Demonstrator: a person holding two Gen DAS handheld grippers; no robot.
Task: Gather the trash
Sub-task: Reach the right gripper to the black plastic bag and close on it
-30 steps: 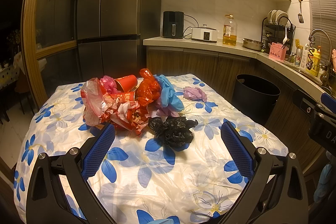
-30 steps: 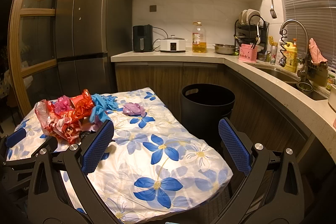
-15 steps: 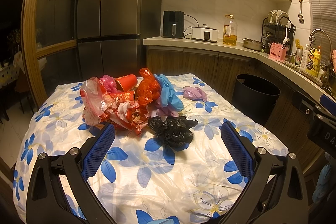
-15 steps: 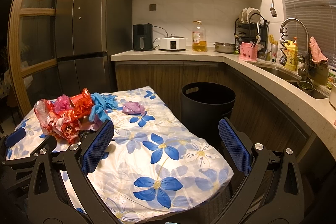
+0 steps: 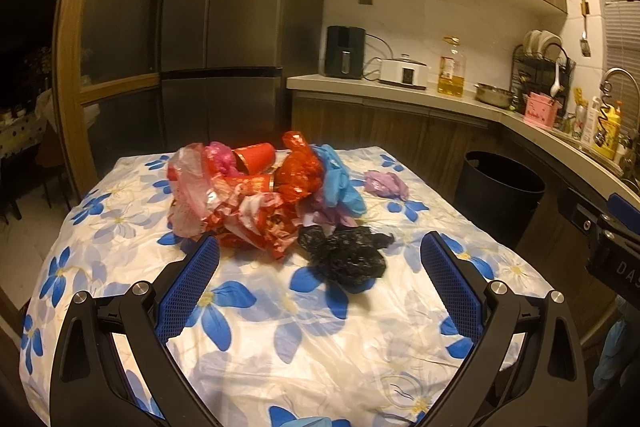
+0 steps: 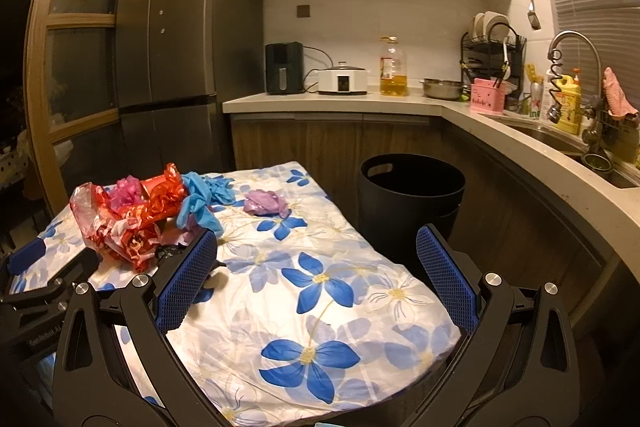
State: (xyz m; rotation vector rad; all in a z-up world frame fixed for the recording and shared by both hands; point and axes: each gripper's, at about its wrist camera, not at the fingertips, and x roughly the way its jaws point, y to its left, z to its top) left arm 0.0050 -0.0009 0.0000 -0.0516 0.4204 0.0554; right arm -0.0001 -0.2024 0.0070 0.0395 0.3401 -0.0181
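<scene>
1. Left gripper [image 5: 320,259]: held level above the near part of the table [image 5: 280,347], fingers pointing at the trash. Jaws stand wide apart, with nothing between the blue pads [image 5: 188,291].
2. Right gripper [image 6: 316,263]: held above the table's right near corner, aimed toward the black bin [image 6: 412,203] and the counter [image 6: 520,131]. Jaws stand wide apart and hold nothing.
3. Trash location: a heap of red wrappers [image 5: 256,203] with a red cup [image 5: 256,157] and a blue glove [image 5: 340,183] lies mid-table. A crumpled black bag [image 5: 344,255] lies just in front of the heap, between the left gripper's fingers as viewed. A purple scrap [image 5: 386,183] lies apart, to the right.
4. Left wrist view only: the black bag in full; part of the right gripper's body at the right edge.
5. Right wrist view only: the tap [image 6: 572,47], the sink, and the bin's handle cut-out. The bin stands on the floor just beside the table's right edge. The black bag is mostly hidden behind the left finger.
</scene>
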